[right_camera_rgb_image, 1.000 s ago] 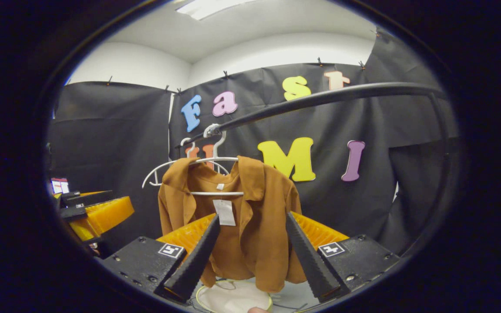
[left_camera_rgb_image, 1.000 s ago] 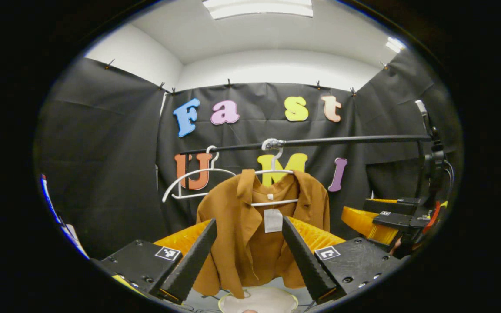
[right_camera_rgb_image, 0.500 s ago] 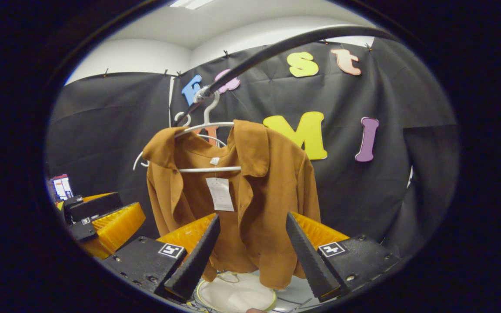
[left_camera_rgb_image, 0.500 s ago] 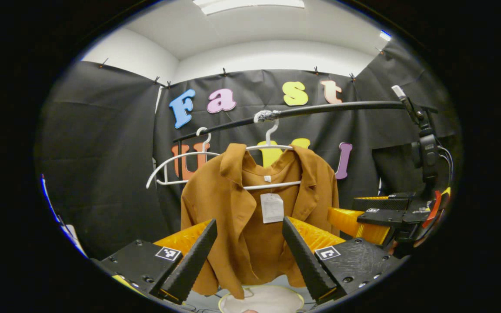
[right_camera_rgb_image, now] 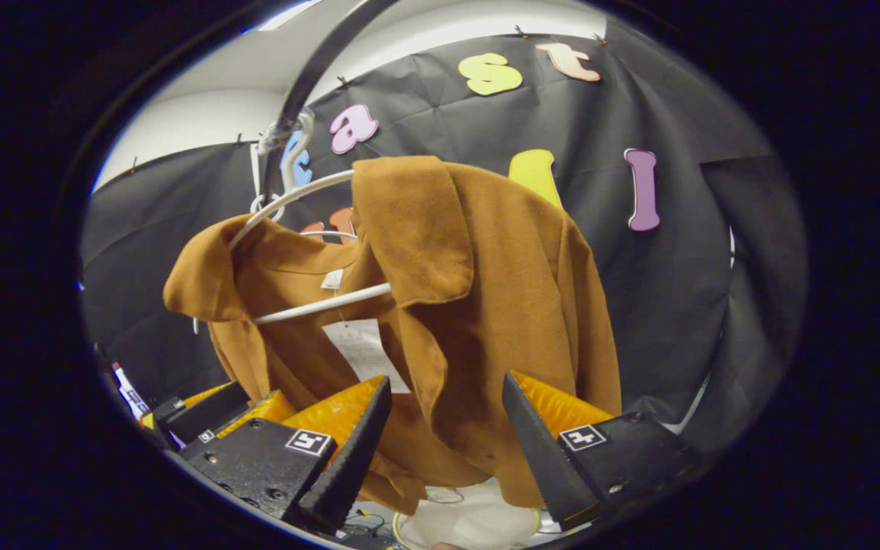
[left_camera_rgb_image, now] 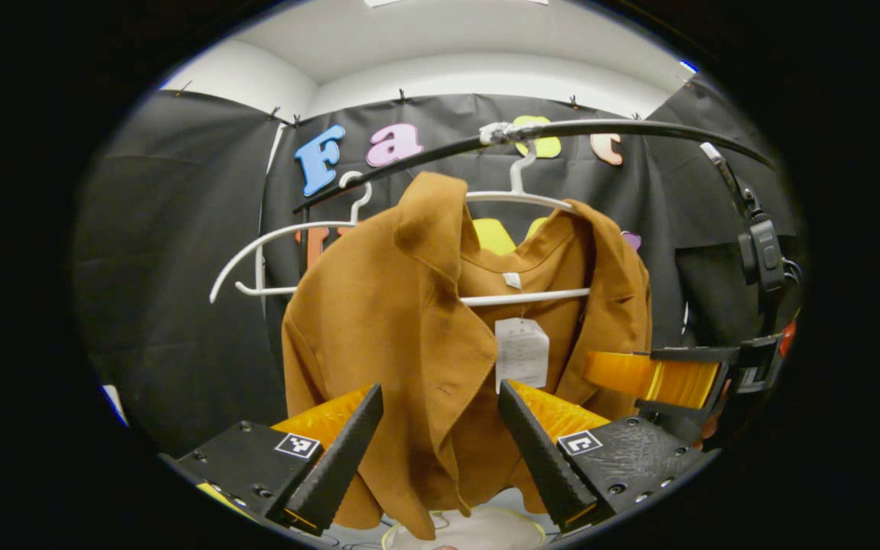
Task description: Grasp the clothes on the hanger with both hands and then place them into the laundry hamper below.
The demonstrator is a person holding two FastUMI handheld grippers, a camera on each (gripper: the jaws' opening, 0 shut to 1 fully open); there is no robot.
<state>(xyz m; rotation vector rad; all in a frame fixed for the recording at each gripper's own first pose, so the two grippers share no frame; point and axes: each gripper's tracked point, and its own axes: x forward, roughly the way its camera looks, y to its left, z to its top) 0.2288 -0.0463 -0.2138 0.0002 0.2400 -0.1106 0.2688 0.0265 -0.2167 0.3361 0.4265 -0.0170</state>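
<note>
Beneath the black rail (left_camera_rgb_image: 638, 128), the brown shirt (left_camera_rgb_image: 402, 321) hangs just beyond both gaping grippers, left gripper (left_camera_rgb_image: 440, 443) and right gripper (right_camera_rgb_image: 444, 439).

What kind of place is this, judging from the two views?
Probably an indoor recording booth set up for a laundry task. Black cloth covers the walls, a dark rail carries white hangers, and a brown jacket hangs on one of them.

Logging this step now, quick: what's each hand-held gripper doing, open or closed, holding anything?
Left hand-held gripper: open, holding nothing, the brown jacket just ahead.
Right hand-held gripper: open, holding nothing, aimed at the jacket's front.
</note>
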